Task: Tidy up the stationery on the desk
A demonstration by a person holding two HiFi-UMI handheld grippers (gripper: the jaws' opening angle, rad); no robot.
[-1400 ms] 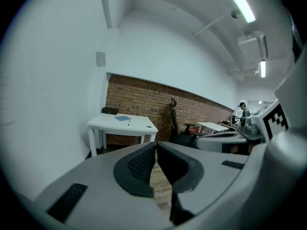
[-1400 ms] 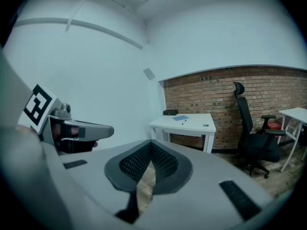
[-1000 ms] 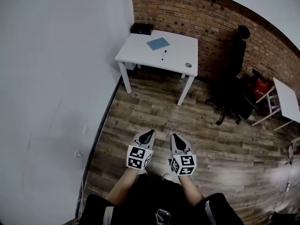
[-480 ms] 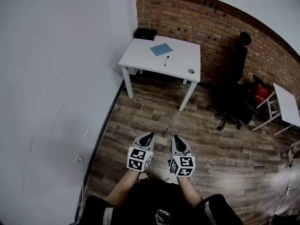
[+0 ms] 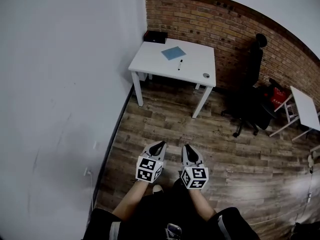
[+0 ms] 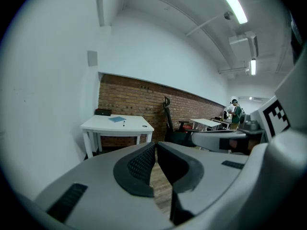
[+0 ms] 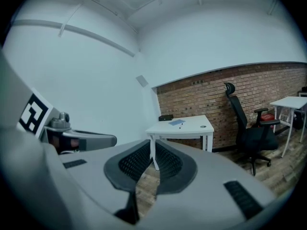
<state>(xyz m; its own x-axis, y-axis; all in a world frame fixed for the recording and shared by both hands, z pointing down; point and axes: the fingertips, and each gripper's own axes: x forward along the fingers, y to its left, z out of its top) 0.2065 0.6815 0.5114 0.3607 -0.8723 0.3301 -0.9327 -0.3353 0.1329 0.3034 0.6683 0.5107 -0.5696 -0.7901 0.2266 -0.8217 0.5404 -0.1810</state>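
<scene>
Plainly we are not at the work yet. The wooden floor (image 5: 235, 154) fills most of the head view, and a wide stretch of it lies between us and the white desk (image 5: 150, 64). The desk stands in the corner where the plain wall (image 5: 60, 84) meets the brick wall (image 5: 210, 19). Set there, we judge, it leaves only its front and right side open to us. A black office chair (image 5: 252, 96) stands well apart to the desk's right, so the front edge is free.

Our left gripper (image 5: 159, 143) and right gripper (image 5: 185, 146) are held low before the body, side by side and near each other, both aimed towards the desk. Each has its jaws together with nothing between them — a carrying posture, we think, since nothing is within reach to take.

All the stationery is on the desk top, well apart from both grippers. A black box (image 5: 155, 36) sits at the back left corner against the brick; it may be meant to hold the loose things, though we cannot tell whether it is open. A blue notebook (image 5: 173, 53) lies flat and skewed towards the back. A black pen (image 5: 179, 64) lies loose just in front of it, not touching. Near the front right corner rests a small round thing (image 5: 206, 75) — too small for us to name.
</scene>
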